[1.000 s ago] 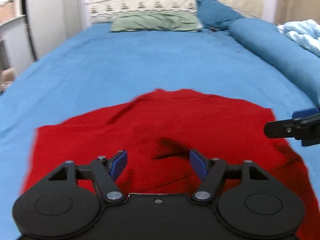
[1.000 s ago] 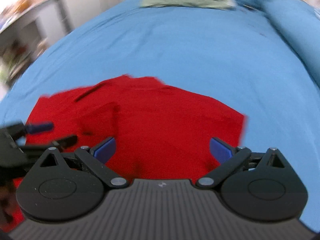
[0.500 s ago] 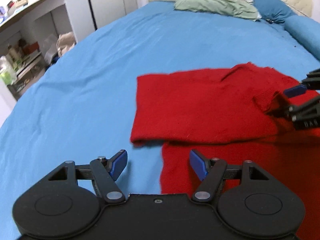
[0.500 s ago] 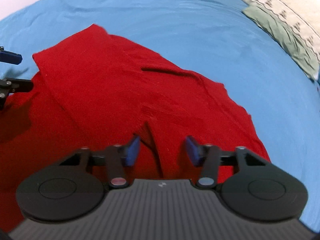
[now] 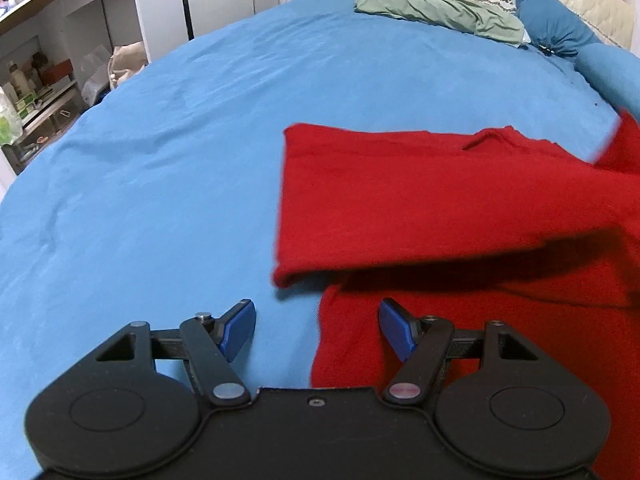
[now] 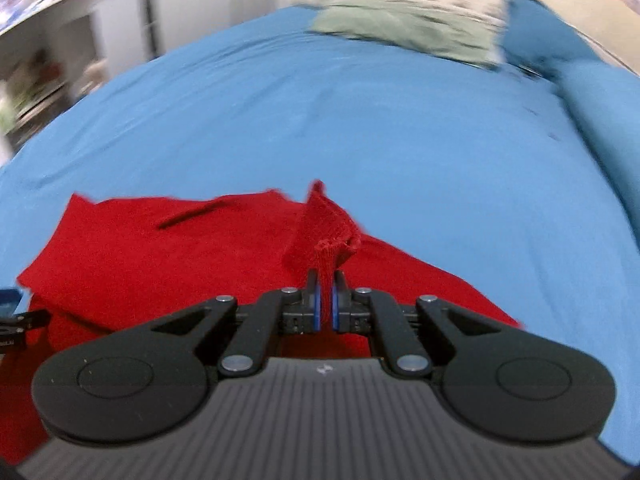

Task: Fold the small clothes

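A red knit garment (image 5: pixel 440 184) lies on the blue bed sheet (image 5: pixel 168 184), with one layer folded over the lower one. My left gripper (image 5: pixel 318 332) is open and empty, low over the garment's near left corner. My right gripper (image 6: pixel 325 300) is shut on a raised flap of the red garment (image 6: pixel 324 232) and holds it lifted above the rest of the cloth (image 6: pixel 160 252). The left gripper's tip shows at the far left edge of the right wrist view (image 6: pixel 12 312).
A green pillow (image 5: pixel 436 12) and a dark blue pillow (image 5: pixel 552 28) lie at the head of the bed. A blue bolster (image 5: pixel 612 76) runs along the right side. White shelves with clutter (image 5: pixel 36 92) stand left of the bed.
My right gripper has closed on a flap of the red garment and lifted it. My left gripper stays open and has shifted slightly near the garment's left corner.
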The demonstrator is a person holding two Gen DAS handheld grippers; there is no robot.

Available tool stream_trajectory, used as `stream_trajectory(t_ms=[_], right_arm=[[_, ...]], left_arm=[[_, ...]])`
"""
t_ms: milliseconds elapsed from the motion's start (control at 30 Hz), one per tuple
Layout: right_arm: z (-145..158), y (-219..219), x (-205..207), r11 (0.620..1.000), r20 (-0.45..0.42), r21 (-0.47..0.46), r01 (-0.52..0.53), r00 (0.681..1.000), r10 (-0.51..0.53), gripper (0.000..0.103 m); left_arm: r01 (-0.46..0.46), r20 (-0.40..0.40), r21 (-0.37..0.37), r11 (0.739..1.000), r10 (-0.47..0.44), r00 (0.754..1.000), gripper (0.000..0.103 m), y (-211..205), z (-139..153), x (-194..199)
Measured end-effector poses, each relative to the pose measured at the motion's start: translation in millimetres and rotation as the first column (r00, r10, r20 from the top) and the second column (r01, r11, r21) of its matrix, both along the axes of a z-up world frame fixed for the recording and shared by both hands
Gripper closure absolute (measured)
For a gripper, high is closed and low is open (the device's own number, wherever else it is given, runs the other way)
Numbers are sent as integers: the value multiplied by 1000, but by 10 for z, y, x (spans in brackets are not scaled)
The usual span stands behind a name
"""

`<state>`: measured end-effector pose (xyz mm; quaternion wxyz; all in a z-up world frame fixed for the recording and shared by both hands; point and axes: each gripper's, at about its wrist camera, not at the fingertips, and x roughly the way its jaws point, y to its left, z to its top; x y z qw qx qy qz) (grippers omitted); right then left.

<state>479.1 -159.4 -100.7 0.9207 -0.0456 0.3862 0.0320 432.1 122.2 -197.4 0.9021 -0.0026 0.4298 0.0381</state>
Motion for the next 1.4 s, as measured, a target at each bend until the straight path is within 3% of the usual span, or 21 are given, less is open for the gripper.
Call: stream_trajectory(t_ms=[200, 400, 633, 667, 733, 800, 867, 1033, 1233, 1400], right_arm=[[-202, -493, -183, 987, -37, 32, 160, 987, -158, 83], [-227, -847, -233, 953, -9, 109, 282, 959, -283, 83], [-546, -972, -391, 948, -101, 112, 299, 952, -289, 80], [-566, -985, -427, 944, -106, 107, 311, 948, -300, 76], [-563, -986, -518, 941, -105, 98, 325, 943, -315, 58], [-514, -959, -628, 949, -69, 97, 300, 953, -295, 34], [-451, -873, -713, 966, -29, 94, 240, 971, -239, 30], [-498, -718, -613, 981, -25, 104, 162, 987, -160, 26], [-824, -832, -518, 970, -73, 147, 192, 980, -183, 19], [-824, -853, -569, 976, -58, 146, 163, 986, -156, 16]], left_arm=[[-3, 9, -5, 1000, 3, 1000, 35, -52, -13, 171], [-40, -1, -16, 999, 40, 999, 41, 65, 30, 144], [-73, -8, -7, 997, 73, 997, 42, 36, 106, -15], [-69, 4, -5, 998, 69, 998, 42, 15, 149, -52], [-42, 35, -7, 999, 42, 999, 40, -66, 270, -133], [5, 68, -14, 1000, -4, 998, 37, -188, 391, -178], [58, 90, -16, 998, -57, 994, 29, -316, 465, -160], [152, 64, -44, 987, -149, 987, 29, -564, 356, 61], [119, -22, -89, 989, -122, 992, 29, -564, 3, 248], [116, -17, -110, 987, -118, 993, 29, -537, 16, 283]])
